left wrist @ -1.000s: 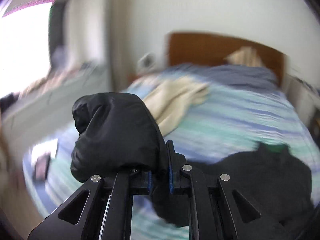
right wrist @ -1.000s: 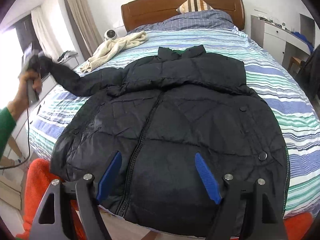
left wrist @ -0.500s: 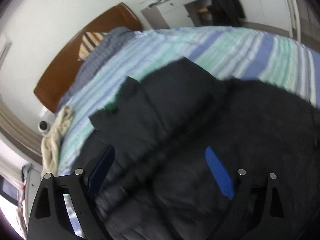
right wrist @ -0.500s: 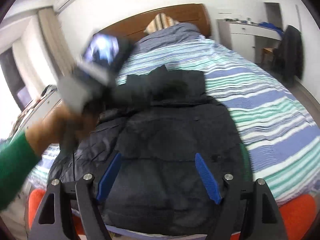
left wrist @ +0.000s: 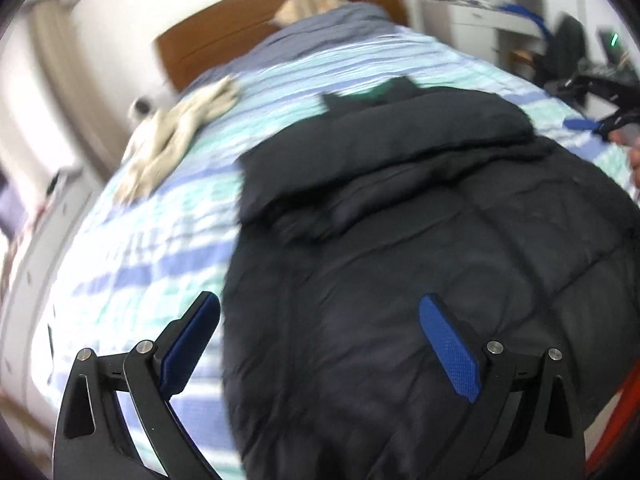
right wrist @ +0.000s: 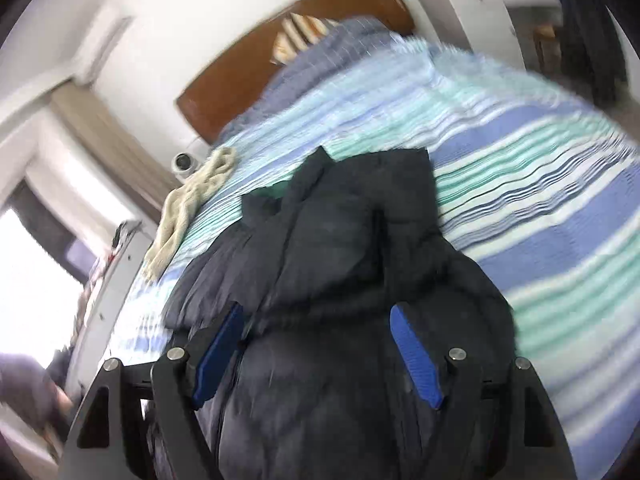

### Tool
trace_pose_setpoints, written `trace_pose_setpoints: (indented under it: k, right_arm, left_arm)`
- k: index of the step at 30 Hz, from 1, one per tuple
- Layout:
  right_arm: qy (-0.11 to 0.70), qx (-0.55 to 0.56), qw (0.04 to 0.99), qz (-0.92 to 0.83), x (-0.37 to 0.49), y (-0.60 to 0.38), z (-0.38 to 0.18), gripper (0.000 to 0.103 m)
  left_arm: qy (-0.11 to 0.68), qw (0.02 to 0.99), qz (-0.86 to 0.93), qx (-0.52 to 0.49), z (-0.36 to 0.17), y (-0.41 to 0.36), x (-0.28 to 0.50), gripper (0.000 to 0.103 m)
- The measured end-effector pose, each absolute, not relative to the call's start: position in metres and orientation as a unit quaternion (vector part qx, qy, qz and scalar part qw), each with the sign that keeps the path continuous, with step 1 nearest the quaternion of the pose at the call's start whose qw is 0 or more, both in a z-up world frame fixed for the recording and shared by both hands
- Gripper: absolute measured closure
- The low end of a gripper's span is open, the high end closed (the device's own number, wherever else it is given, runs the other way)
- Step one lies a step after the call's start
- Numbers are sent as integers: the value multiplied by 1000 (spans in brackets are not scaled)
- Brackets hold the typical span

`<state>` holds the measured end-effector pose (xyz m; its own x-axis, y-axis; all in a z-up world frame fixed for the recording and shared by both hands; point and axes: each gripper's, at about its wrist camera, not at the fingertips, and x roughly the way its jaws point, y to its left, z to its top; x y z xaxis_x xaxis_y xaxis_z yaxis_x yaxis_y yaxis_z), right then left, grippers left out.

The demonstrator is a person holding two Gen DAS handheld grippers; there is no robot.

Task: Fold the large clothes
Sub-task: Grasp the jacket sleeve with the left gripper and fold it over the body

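A large black puffer jacket (left wrist: 400,220) lies spread on the striped bed, collar toward the headboard, with a sleeve (left wrist: 380,140) folded across its chest. My left gripper (left wrist: 320,340) is open and empty above the jacket's lower left part. The right gripper shows far right in this view (left wrist: 600,120). In the right wrist view the jacket (right wrist: 340,280) lies below my right gripper (right wrist: 316,344), which is open and empty over its middle. Both views are motion-blurred.
The bed (left wrist: 160,208) has a blue, green and white striped cover and a wooden headboard (left wrist: 248,36). A cream cloth (left wrist: 180,128) lies at the bed's left, also in the right wrist view (right wrist: 188,204). A white cabinet (right wrist: 480,12) stands right of the headboard.
My left gripper let go of the black sleeve, which now lies across the jacket's chest, and opened. Both grippers have swung to new positions over the jacket.
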<state>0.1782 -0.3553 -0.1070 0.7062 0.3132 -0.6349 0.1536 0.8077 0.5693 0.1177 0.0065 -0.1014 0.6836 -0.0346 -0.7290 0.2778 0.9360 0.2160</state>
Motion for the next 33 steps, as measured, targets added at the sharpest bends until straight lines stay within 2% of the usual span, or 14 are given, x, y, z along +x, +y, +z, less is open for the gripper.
trace_pose_setpoints:
  k: [3,4,5,6,9,11,13,15,16,21,24,27,30,33]
  right_arm:
    - [408,351,842,35,223,-362,-139,26]
    - [418,365,831,44,234,-360,-148,30]
    - [425,362,828,55,243,-354,-151,43]
    - [427,339,837,49,242,-350,-146,76]
    - [387,269,882,21,229,-342,-110,83]
    - [381,241,892,-13,221,-347,-105,84]
    - [424,198,883,-25,232,-343,-123,77]
    - [474,184,861,-8,240,-337,-142,57]
    - [471,177,864,-8,236,-333,-141,51]
    - [364,130,922,-21,210,-318,-81,51]
    - [360,116,925,33,232,-303,-67,51]
    - [406,136,901,62,267,-300,-97,51]
    - [484,148,859,73,291,-303,-158,54]
    - [474,165,862,74,289,-305,-174,54]
  left_arm:
    - [411,904,-61,105,-110,39,108,3]
    - [417,902,-54,95,-115,47,107,3]
    - [425,900,-46,87,-120,54,107,3]
    - [432,897,-39,79,-123,60,107,3]
    - [445,894,-30,55,-126,74,109,3]
    - [446,893,-37,37,-125,74,118,3]
    - [449,891,-50,30,-123,66,135,3]
    - [442,894,-55,34,-115,59,149,3]
    - [435,898,-53,36,-108,55,162,3]
    - [404,914,-45,9,-81,38,238,3]
    - [405,913,-51,11,-92,20,284,9]
    - [435,898,-43,41,-134,1,313,26]
    - [467,880,-42,78,-188,-8,322,21]
    - [467,880,-32,76,-194,-9,321,21]
